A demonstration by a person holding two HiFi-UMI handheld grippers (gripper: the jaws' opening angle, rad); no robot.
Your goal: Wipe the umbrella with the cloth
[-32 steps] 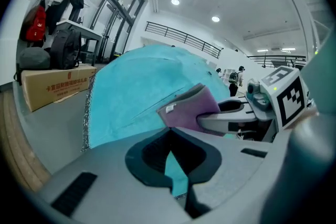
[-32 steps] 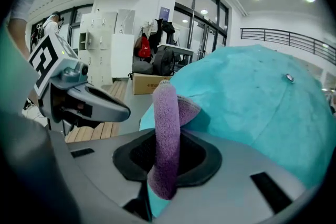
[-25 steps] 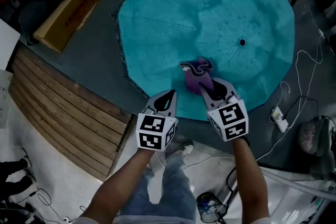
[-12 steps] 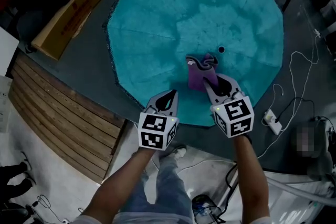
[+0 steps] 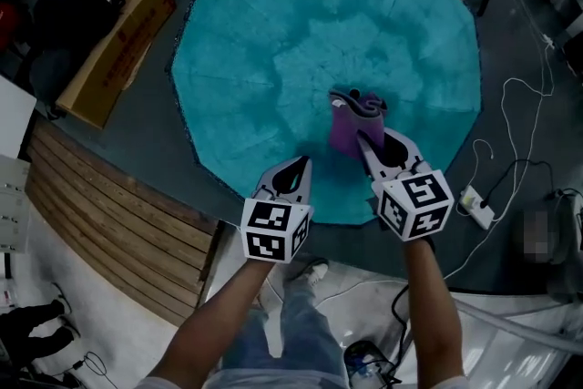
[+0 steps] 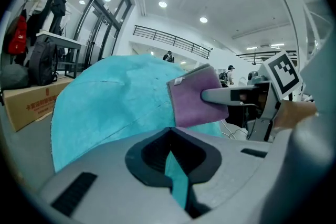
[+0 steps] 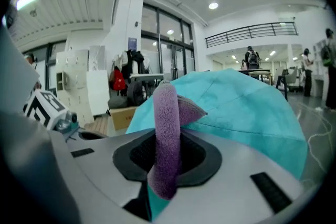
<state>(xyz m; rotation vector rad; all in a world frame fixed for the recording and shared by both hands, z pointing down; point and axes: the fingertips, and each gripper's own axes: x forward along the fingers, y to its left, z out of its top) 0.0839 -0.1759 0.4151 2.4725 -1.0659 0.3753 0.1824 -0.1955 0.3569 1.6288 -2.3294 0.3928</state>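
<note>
The open teal umbrella [image 5: 273, 59] lies canopy-up on the dark floor. A purple cloth [image 5: 351, 121] rests on it near the crown. My right gripper [image 5: 372, 144] is shut on the cloth's near end and holds it against the canopy. In the right gripper view the cloth [image 7: 167, 123] stands folded between the jaws, with the umbrella [image 7: 247, 107] behind. My left gripper [image 5: 293, 167] sits at the canopy's near edge, jaws closed, with a thin strip of teal fabric [image 6: 176, 181] pinched between them. From the left gripper view I see the cloth [image 6: 191, 102] on the canopy [image 6: 105, 102].
A cardboard box [image 5: 118, 36] lies left of the umbrella. A slatted wooden platform [image 5: 118, 214] is at the near left. A white power strip [image 5: 478, 207] and loose cables [image 5: 515, 118] lie on the floor at the right. My legs and a shoe [image 5: 314, 269] are below the grippers.
The right gripper has pushed the cloth up the canopy toward the crown. The dark tip, visible earlier, is now covered by the cloth. The left gripper has held its place.
</note>
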